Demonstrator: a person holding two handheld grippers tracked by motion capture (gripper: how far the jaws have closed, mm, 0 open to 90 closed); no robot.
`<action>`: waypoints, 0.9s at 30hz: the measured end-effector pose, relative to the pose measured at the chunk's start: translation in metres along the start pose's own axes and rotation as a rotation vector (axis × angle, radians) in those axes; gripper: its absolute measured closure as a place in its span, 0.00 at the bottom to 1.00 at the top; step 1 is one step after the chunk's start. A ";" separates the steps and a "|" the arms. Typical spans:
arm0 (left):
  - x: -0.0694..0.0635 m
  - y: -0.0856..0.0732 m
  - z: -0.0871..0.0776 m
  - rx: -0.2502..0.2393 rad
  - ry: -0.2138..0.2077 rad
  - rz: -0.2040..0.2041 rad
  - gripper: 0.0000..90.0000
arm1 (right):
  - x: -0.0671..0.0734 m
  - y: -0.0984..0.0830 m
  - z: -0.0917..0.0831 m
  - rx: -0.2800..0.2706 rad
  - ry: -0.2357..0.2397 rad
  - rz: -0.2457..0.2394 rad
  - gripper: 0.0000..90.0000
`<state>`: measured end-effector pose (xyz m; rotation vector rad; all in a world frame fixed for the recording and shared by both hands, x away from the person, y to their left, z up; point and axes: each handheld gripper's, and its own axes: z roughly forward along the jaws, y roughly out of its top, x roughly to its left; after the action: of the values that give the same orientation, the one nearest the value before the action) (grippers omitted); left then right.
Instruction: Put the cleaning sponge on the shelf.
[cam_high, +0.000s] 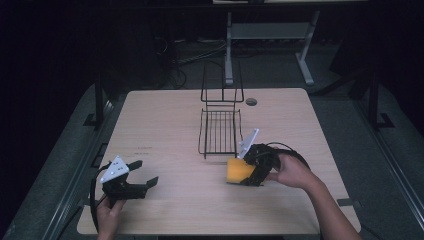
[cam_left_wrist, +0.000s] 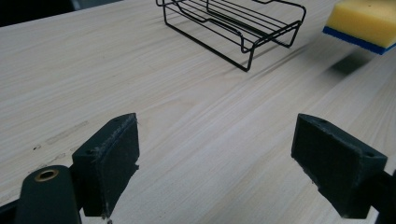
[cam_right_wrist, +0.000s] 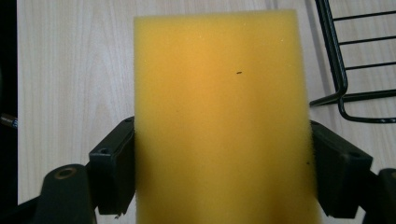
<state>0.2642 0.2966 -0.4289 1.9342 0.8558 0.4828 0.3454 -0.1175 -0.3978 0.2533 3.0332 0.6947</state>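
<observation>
high view: right tongs (cam_high: 243, 172) pinch sponge (cam_high: 239, 170) beside rack (cam_high: 220, 131); left tongs (cam_high: 145, 175) spread over bare table (cam_high: 165, 120).

Black wire rack (cam_high: 220, 125) on wooden table (cam_high: 160, 125)

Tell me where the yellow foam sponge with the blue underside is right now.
The yellow foam sponge with the blue underside sits clamped in the right claw, right of centre in the high view, just in front of the black wire rack.
</observation>
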 end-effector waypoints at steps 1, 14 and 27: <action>0.000 0.000 0.000 0.000 0.000 0.000 0.16 | 0.000 0.001 0.000 0.001 -0.001 0.000 0.23; 0.000 0.000 0.000 0.000 0.000 0.000 0.16 | -0.006 0.011 0.000 0.005 0.001 -0.009 0.23; 0.000 0.000 -0.001 -0.004 0.000 -0.002 0.16 | -0.011 0.016 0.002 0.006 0.006 -0.011 0.23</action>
<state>0.2639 0.2969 -0.4286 1.9294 0.8560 0.4827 0.3591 -0.1043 -0.3930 0.2355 3.0408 0.6868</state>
